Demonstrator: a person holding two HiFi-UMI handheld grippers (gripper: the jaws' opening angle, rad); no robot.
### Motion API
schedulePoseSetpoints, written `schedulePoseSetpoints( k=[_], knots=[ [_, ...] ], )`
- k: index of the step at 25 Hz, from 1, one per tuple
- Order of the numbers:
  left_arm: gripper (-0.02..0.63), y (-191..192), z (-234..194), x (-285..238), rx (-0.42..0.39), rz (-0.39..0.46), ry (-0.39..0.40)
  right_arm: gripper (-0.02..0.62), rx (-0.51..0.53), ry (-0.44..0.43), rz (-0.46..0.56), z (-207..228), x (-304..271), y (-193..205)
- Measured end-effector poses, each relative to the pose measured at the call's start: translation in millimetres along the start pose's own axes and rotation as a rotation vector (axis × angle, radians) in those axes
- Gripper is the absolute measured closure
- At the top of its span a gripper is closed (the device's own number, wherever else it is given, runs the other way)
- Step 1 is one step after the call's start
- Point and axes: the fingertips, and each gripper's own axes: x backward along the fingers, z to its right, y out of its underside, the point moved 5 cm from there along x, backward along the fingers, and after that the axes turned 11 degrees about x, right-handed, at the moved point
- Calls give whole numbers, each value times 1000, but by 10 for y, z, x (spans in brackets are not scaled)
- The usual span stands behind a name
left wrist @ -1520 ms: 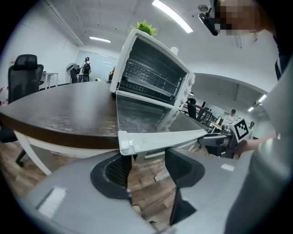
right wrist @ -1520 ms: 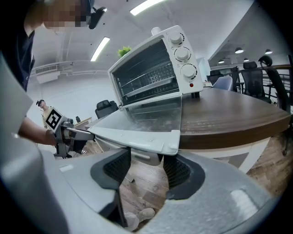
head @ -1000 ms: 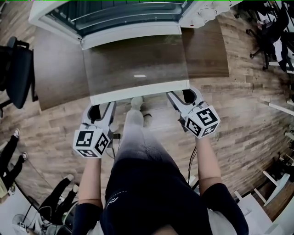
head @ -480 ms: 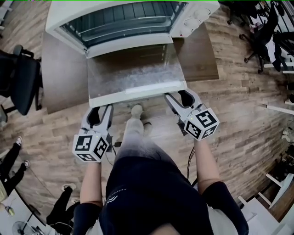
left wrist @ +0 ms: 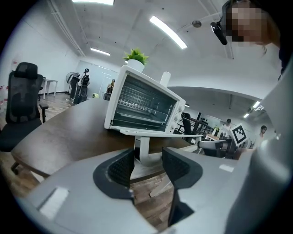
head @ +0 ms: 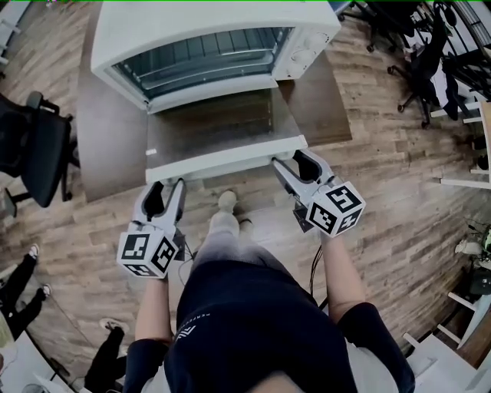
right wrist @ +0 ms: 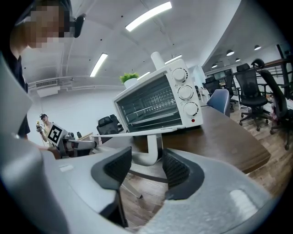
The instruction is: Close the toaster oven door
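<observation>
Right gripper (right wrist: 147, 167), jaws apart round handle post (right wrist: 154, 146), hidden under door (head: 222, 163) overhead

left claw (head: 165, 186) narrowed, right claw (head: 291, 159) open

glossy white toaster oven (head: 192, 23) with a clear glass door (head: 219, 123) on a matt brown wooden table (head: 111, 146)

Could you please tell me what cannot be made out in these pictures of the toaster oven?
Right gripper view: the markings on the dials are too small to read. It is also unclear whether a pad of the right tongs touches the handle.
Head view: the handle is hidden beneath the open door. The back of the toaster oven is cut off by the top edge.
</observation>
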Motion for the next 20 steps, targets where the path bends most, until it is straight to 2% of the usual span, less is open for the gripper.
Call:
schedulePoseSetpoints(
  k=[6, 10, 11, 20],
  knots=[
    [391, -221, -79, 64, -11, 20, 29, 387, -5, 31, 37, -89, -74, -244],
    [391, -367, 43, 5, 9, 33, 53, 484, -1, 107, 58, 94, -35, -487],
    [391, -409, 66, -5, 13, 38, 62, 491, 4, 116, 63, 121, -35, -541],
    [387, -858, 189, -48, 15, 97, 96, 477, -5, 120, 146, 210, -87, -959]
  ],
)
